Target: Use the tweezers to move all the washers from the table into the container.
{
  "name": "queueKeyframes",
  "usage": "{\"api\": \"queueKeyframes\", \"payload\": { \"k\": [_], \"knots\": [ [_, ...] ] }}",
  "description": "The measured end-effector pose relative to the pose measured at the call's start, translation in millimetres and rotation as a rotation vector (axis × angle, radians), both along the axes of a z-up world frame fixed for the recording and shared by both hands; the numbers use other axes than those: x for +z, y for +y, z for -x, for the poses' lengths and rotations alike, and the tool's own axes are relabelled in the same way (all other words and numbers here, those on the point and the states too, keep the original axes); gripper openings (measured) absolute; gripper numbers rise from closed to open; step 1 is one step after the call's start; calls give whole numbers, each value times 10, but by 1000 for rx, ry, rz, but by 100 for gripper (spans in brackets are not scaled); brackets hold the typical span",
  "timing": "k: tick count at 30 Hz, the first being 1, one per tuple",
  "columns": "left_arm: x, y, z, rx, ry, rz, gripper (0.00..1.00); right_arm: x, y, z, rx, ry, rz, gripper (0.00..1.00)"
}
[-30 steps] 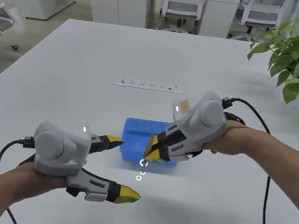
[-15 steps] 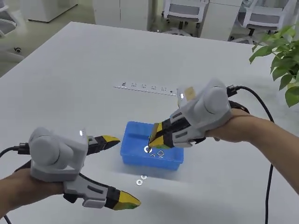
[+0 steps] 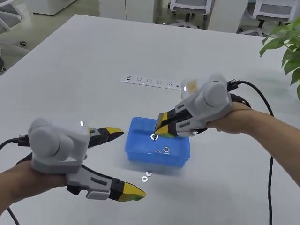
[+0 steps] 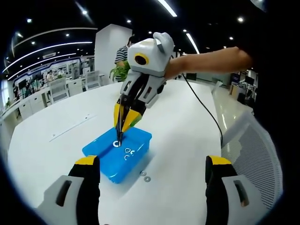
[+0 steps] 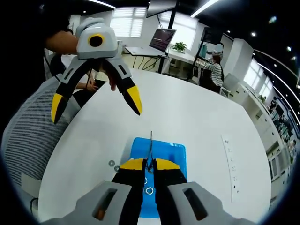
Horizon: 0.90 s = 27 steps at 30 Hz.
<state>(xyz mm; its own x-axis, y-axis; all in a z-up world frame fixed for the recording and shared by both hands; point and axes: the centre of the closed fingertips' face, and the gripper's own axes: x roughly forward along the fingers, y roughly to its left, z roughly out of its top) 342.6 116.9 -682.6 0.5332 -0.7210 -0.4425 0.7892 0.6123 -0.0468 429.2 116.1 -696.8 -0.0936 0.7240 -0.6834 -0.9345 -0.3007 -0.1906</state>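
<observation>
Blue container [image 3: 140,157] beneath tweezers [image 5: 151,145] pinched in right gripper [image 3: 160,129], washer [image 3: 153,137] poised for dropping. Left gripper [image 3: 127,161] spread wide, idle.

Blue container [image 3: 137,145], seemingly silver washers [image 3: 148,175]

No legible text anywhere. Power strip [image 3: 152,82], toward the far edge of the table [image 3: 70,65]: small dark marks by the sockets, too small to read. Pale yellow sticker [image 3: 191,87] on top of the right gripper [image 3: 158,132]: blurred, no characters resolvable. Monitor [image 5: 161,39] beyond the table in the right gripper view: screen lit, content unreadable.
</observation>
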Motion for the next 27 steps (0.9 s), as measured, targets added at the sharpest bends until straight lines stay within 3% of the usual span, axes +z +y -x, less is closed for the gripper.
{"api": "queueKeyframes", "payload": {
  "k": [14,27],
  "knots": [
    [-22,45,-49,15,9,-1,99,-323,111,-54,-14,40,18,7],
    [18,37,-269,-3,-13,-3,89,-563,118,-26,-23,87,57,7]
  ]
}}
